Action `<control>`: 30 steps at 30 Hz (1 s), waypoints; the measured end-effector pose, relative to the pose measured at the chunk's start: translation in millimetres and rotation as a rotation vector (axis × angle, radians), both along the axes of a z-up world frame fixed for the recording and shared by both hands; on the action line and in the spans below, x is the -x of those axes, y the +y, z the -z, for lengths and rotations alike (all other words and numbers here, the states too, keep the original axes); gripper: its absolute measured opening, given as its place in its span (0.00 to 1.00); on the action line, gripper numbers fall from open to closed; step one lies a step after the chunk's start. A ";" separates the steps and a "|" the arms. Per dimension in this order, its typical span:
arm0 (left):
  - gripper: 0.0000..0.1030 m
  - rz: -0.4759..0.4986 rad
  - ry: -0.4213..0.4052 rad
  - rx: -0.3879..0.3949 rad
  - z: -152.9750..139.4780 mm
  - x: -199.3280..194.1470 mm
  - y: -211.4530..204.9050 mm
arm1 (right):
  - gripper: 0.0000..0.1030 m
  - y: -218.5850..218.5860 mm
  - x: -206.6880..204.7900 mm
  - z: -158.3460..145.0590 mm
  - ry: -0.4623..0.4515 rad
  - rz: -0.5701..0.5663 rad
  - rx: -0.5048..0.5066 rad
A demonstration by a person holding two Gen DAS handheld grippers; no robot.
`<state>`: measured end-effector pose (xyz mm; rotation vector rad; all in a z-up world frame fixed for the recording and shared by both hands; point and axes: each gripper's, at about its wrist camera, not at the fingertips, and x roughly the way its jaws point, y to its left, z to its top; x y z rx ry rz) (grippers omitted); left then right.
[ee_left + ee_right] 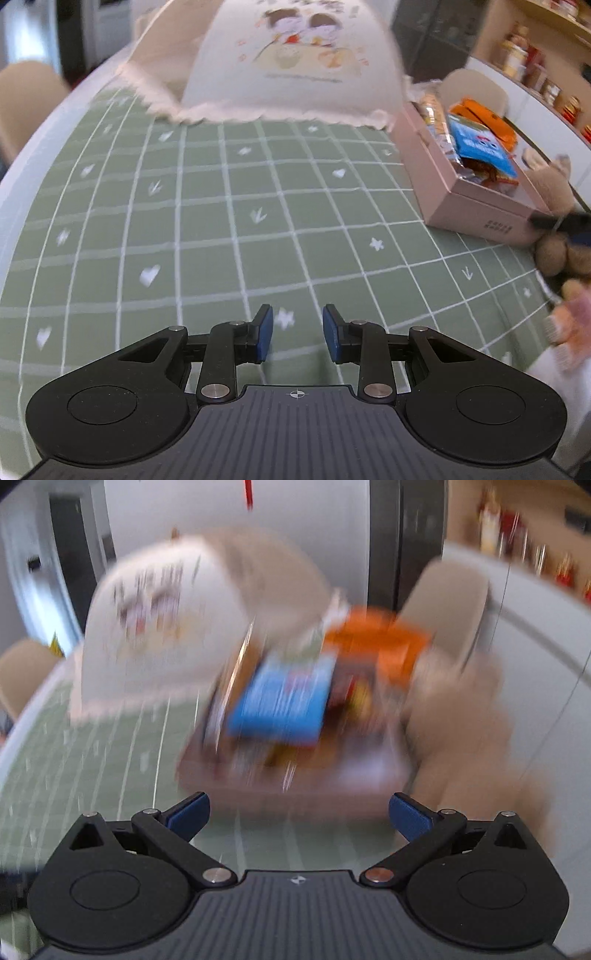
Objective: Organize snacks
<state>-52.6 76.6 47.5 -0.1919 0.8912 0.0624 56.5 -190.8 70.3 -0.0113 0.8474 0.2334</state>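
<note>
A pink box [476, 210] stands at the right of the green checked tablecloth [221, 229]. It holds several snack packs, among them a blue pack [480, 144] and an orange pack [487, 120]. My left gripper [297, 332] is open and empty, low over the cloth, left of the box. In the blurred right wrist view the same box [295, 779] lies just ahead with the blue pack [284, 701] and the orange pack [384, 646] on top. My right gripper [299, 812] is wide open and empty in front of the box.
A white mesh food cover with a cartoon print [291, 62] stands at the far side of the table. A brown plush toy [557, 229] sits right of the box. Beige chairs [26, 99] and shelves with jars [535, 74] surround the table.
</note>
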 end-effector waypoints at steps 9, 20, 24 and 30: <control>0.37 0.169 -0.151 -0.160 29.6 -37.6 -45.5 | 1.00 55.8 15.2 56.3 0.025 0.008 0.078; 0.43 0.221 -0.261 -0.145 41.2 -51.5 -66.8 | 1.00 30.3 34.2 71.9 -0.130 0.137 0.050; 0.43 0.241 -0.262 -0.146 42.1 -56.6 -71.9 | 1.00 32.5 36.7 72.8 -0.155 0.163 0.049; 0.44 0.239 -0.262 -0.154 42.2 -57.5 -74.4 | 1.00 32.0 34.3 74.4 -0.158 0.177 0.042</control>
